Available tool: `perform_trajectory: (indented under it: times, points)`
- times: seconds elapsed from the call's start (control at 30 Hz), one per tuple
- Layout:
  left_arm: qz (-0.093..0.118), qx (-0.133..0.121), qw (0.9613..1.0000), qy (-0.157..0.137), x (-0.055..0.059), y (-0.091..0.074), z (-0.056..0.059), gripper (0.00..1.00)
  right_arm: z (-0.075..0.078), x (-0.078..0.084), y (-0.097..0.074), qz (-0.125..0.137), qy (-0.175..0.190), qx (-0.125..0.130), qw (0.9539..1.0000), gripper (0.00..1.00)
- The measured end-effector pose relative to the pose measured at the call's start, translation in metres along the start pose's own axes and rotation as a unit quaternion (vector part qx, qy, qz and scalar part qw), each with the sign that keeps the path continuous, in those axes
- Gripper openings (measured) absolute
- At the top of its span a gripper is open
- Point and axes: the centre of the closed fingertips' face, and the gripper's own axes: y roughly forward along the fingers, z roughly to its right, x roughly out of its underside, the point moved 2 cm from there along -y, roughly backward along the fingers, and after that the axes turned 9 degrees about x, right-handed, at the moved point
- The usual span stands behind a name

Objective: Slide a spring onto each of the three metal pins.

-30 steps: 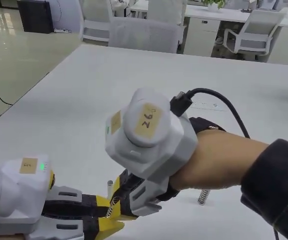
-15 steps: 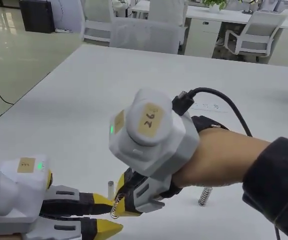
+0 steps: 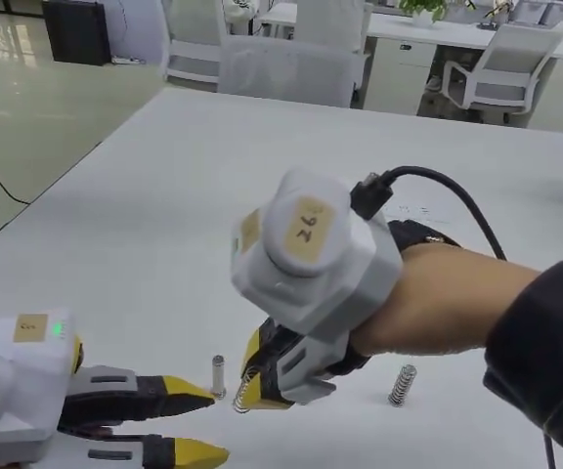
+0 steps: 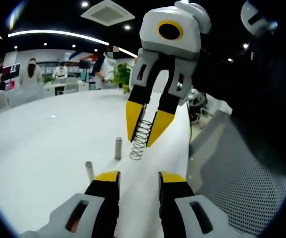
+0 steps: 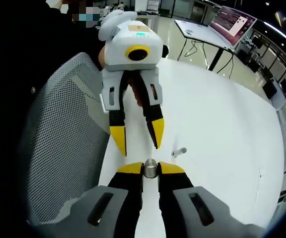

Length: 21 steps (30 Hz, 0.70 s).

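Left claw [image 3: 213,423] drawn back, agape, empty, right claw [image 5: 151,171] pinching spring [image 4: 141,141] beside pin [image 3: 218,375].

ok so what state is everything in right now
right gripper, shut on held spring
held spring, clamped, on no pin
left gripper, open, empty
near pin, upright, bare
far pin, upright, bare
loose spring, lying on table, untouched
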Motion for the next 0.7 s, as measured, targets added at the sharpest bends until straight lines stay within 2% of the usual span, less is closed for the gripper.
perform_trajectory:
  times: [0.5, 0.7]
  points:
    - [0.012, -0.023, 0.9996, -0.011, 0.002, -0.007, -0.003, 0.32, 0.030, 0.009, -0.016, -0.008, 0.016, 0.029, 0.9994, 0.08]
    - [0.016, -0.034, 0.9992, -0.014, 0.002, -0.010, -0.005, 0.36, 0.035, 0.008, -0.017, -0.009, 0.016, 0.033, 0.9993, 0.08]
